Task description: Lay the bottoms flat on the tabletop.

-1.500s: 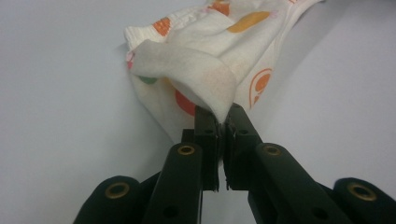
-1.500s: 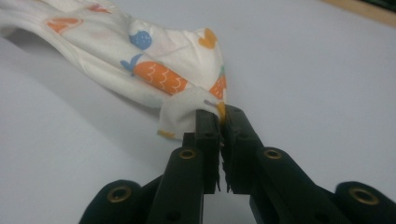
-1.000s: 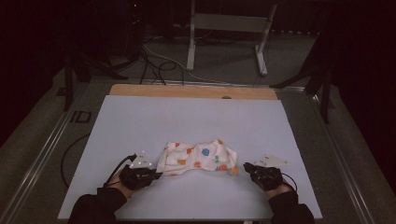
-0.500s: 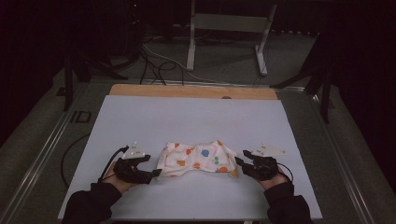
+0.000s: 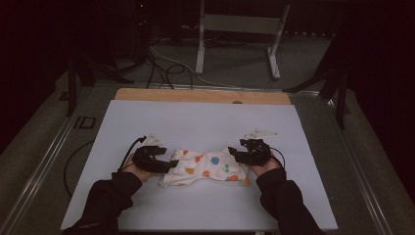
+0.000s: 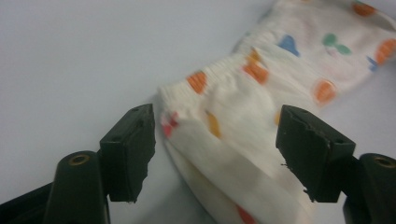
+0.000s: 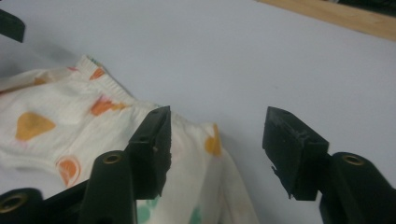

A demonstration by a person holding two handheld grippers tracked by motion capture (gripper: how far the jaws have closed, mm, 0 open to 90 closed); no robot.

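Observation:
A small cream garment (image 5: 205, 167) printed with orange, blue and green shapes lies crumpled on the white table top (image 5: 195, 122). Its elastic hem (image 6: 219, 74) runs across the left gripper view. My left gripper (image 5: 169, 165) hangs at the garment's left end. Its jaws have just come open, and in the left gripper view (image 6: 217, 121) the cloth (image 6: 243, 107) lies below the gap with the pads clear of it. My right gripper (image 5: 234, 155) hovers at the garment's right end, jaws opening further (image 7: 217, 116), over a fold of cloth (image 7: 70, 116) and bare table.
A wooden strip (image 5: 200, 95) edges the far side of the table. Beyond it on the floor stand a metal frame (image 5: 240, 44) and loose cables (image 5: 161, 63). Metal rails (image 5: 44, 166) run along the table's sides.
Both grippers have let go of the garment and opened. Both hands have moved away from the person and lifted a little; the right one has also shifted inward.

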